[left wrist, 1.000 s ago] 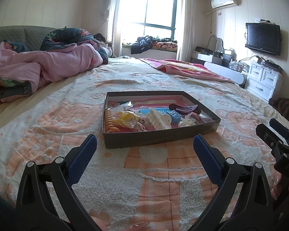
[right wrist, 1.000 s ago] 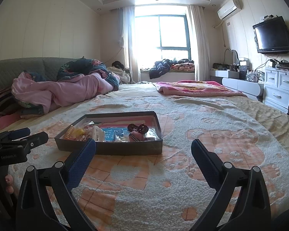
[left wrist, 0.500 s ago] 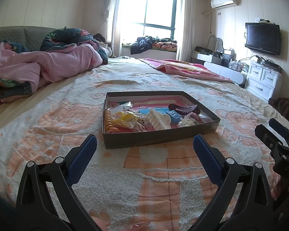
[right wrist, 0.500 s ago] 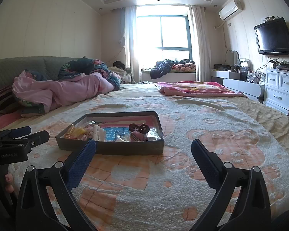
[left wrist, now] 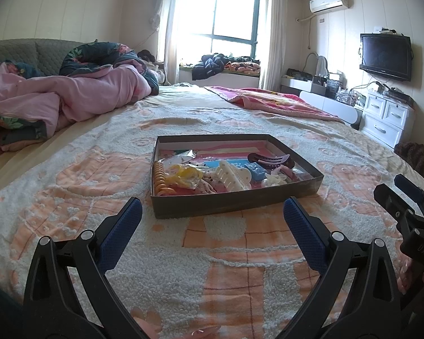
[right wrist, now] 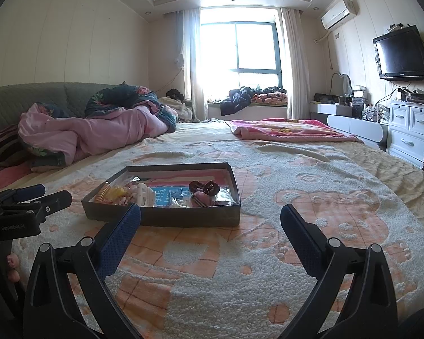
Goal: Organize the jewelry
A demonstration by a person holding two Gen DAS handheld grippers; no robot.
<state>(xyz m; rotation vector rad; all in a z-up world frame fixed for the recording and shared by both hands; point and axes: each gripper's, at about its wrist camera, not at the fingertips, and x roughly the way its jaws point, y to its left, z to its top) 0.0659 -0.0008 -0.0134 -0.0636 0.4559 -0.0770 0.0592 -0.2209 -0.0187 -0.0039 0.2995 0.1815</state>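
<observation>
Bedroom, with a bed [left wrist: 70, 197] under a fleecy peach-and-white spread. Nearest, left gripper [left wrist: 212, 220] and right gripper [right wrist: 210, 223], both released and empty, jaws wide above the spread. Beyond them, a shallow dark box [left wrist: 234, 200] resting on the bed, holding an orange coil tie [left wrist: 160, 179], a white claw clip [left wrist: 230, 178] and a dark claw clip [right wrist: 204, 188]. Farthest, a pink quilt [left wrist: 70, 96] and window [left wrist: 229, 19].

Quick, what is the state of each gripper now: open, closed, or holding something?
Left gripper: open, holding nothing, short of the tray.
Right gripper: open, holding nothing, above the bedspread.
</observation>
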